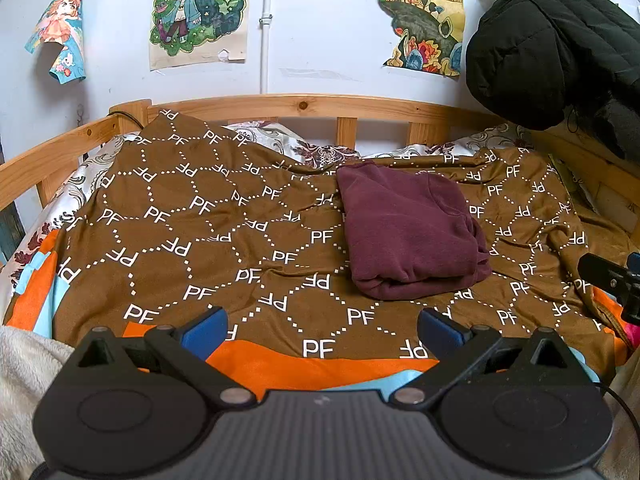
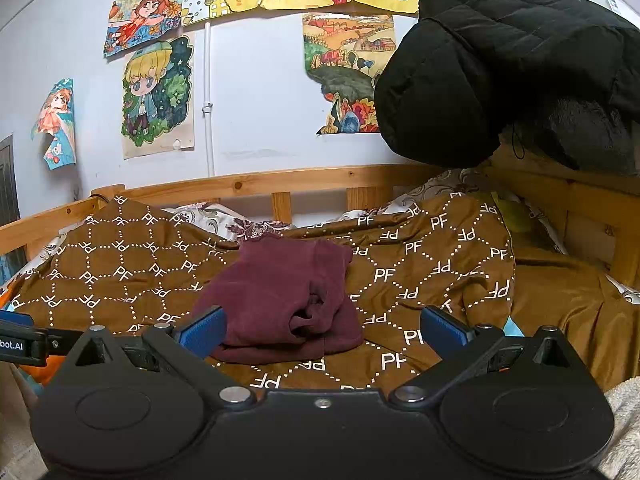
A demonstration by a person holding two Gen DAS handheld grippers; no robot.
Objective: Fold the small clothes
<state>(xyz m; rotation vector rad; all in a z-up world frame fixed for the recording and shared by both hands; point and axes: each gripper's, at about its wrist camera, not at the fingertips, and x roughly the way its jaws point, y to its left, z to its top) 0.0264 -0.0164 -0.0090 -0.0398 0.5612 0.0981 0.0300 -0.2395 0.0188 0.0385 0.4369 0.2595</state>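
Note:
A small maroon garment (image 1: pixel 408 232) lies folded into a compact bundle on the brown "PF" blanket (image 1: pixel 208 232), right of centre in the left wrist view. In the right wrist view the garment (image 2: pixel 280 296) lies just ahead, left of centre, on the same blanket (image 2: pixel 400 272). My left gripper (image 1: pixel 322 332) is open and empty, short of the garment, over the blanket's near edge. My right gripper (image 2: pixel 323 330) is open and empty, its left finger (image 2: pixel 202 334) in front of the garment's near left corner. The right gripper also shows at the right edge of the left wrist view (image 1: pixel 616 280).
A wooden bed rail (image 1: pixel 304 106) runs along the back and sides. A black puffy coat (image 1: pixel 552 40) hangs over the right corner. An orange and light-blue cloth (image 1: pixel 304 368) lies under the blanket's near edge. A white fleece (image 1: pixel 20 368) sits near left. Posters cover the wall.

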